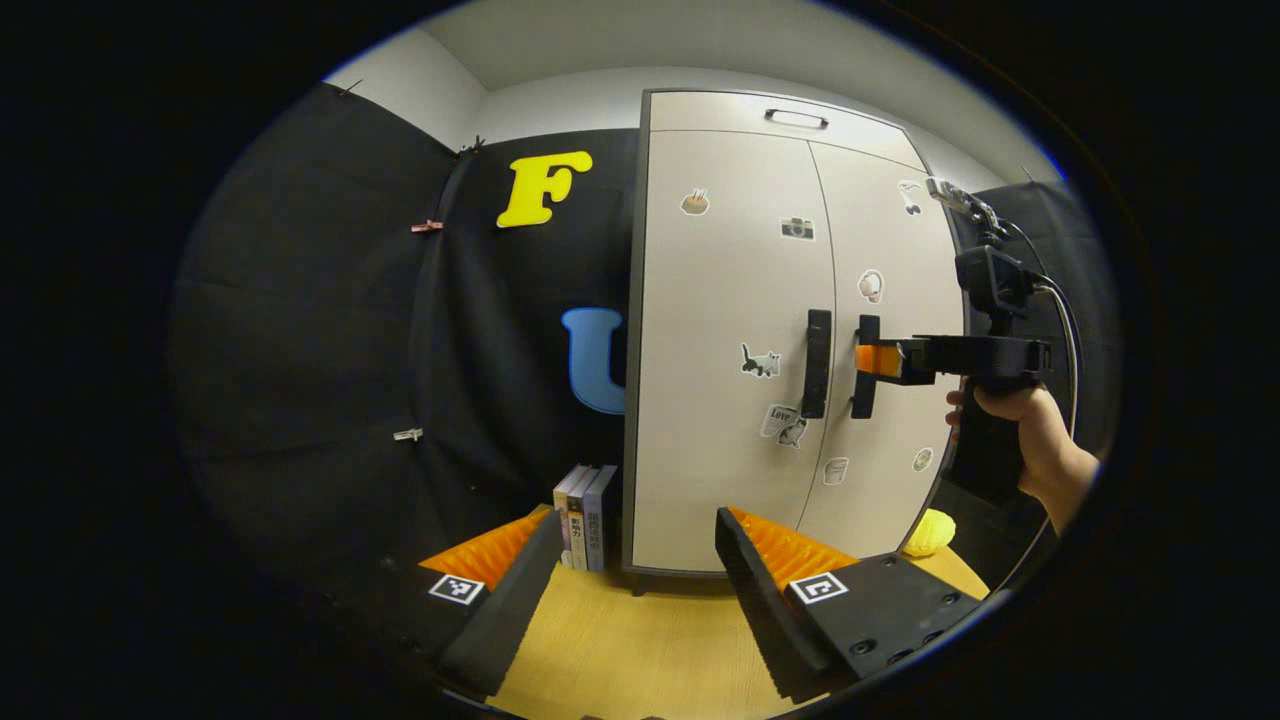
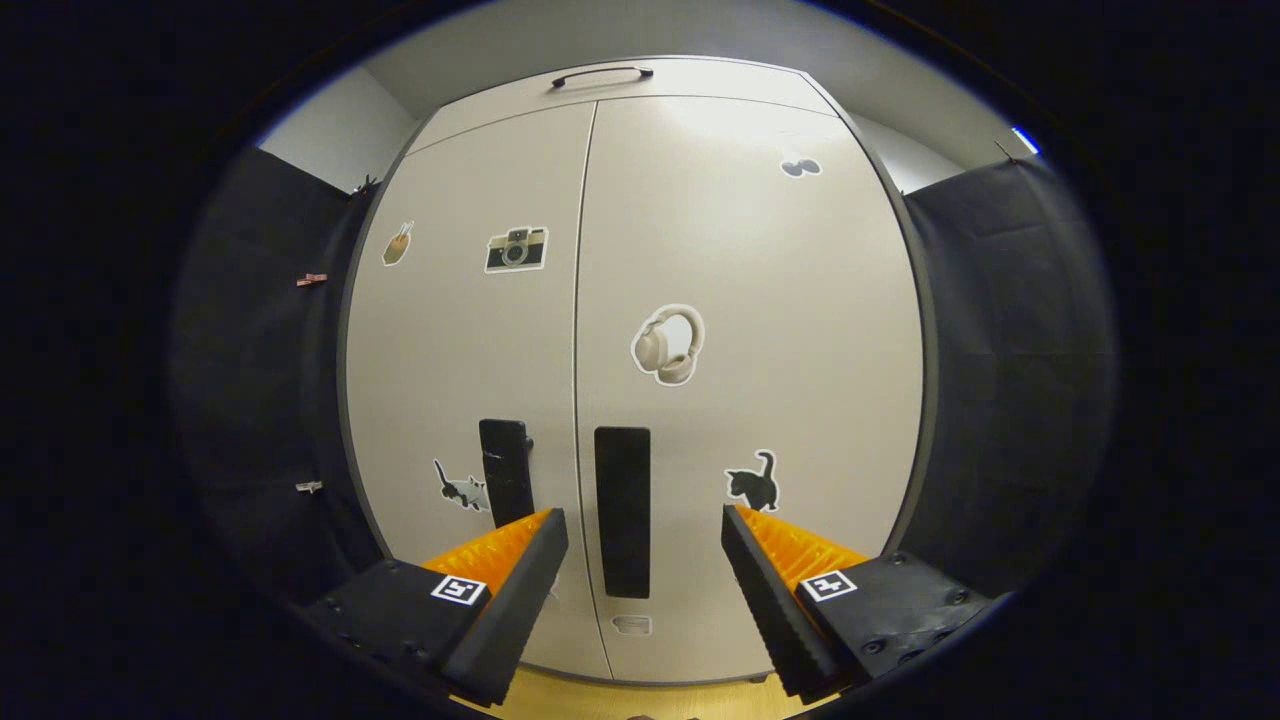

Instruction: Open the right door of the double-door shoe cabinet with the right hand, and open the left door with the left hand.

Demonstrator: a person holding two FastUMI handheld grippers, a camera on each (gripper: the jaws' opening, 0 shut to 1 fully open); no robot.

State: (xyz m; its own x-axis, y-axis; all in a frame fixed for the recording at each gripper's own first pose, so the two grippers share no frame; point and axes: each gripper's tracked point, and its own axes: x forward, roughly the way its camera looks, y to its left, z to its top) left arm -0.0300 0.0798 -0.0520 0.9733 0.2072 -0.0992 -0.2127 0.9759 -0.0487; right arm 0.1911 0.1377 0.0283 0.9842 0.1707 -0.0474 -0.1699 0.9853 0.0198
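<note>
The tall pale-grey double-door shoe cabinet (image 1: 780, 330) stands on the wooden floor (image 1: 640, 640) against the booth's back wall, both doors shut, so nothing of its contents can be told. In the right gripper view the right gripper (image 2: 645, 545) has its jaws spread wide, the black vertical handle of the right door (image 2: 622, 510) sitting between them, not yet pinched; the black handle of the left door (image 2: 505, 470) is just beside it. In the left gripper view the left gripper (image 1: 640, 545) is also spread open, well back from the doors. The likely fault is the wide right jaws closing askew and catching the neighbouring handle, or slipping off when pulled. A few upright books (image 1: 587, 515) and a yellow ball (image 1: 930, 532) rest at the cabinet's bottom corners.
</note>
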